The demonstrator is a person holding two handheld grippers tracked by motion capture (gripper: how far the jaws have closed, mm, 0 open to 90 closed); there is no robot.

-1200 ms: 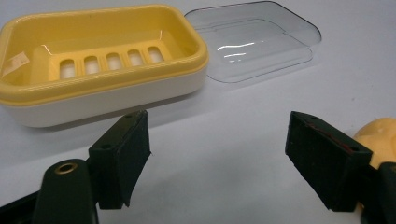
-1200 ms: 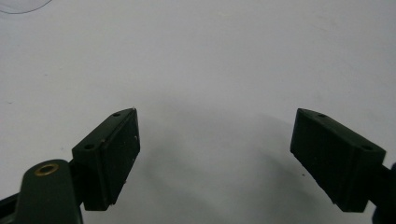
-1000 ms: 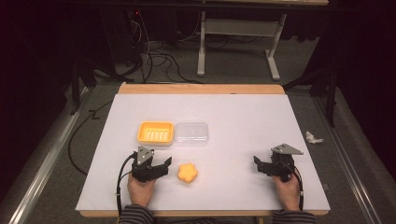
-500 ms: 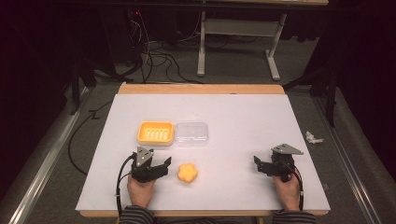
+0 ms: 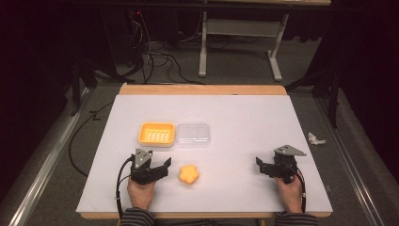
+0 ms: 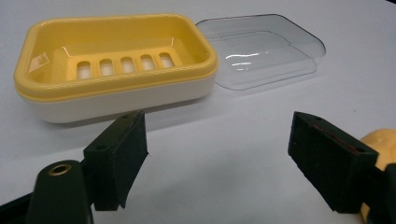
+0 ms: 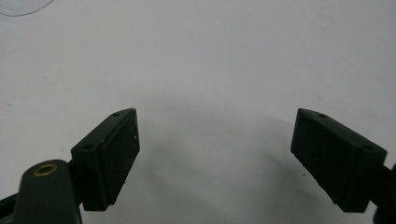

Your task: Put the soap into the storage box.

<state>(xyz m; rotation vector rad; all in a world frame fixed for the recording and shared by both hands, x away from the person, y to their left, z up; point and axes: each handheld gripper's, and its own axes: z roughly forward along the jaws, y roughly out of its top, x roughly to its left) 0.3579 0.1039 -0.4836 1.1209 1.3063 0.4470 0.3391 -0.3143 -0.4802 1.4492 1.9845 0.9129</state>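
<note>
Currently your left tongs [image 5: 162, 167] rest on the table [image 5: 244, 117] with jaws spread wide and nothing between them. You have the orange flower-shaped soap [image 5: 188, 174] lying just beside their right jaw, not touching. Beyond them sits the yellow soap dish [image 5: 156, 133], its clear lid [image 5: 193, 134] touching it on the right. Your right tongs [image 5: 259, 165] stand released, well apart on bare table.

Soap [image 6: 380, 144] half behind tool, cut by edge
</note>
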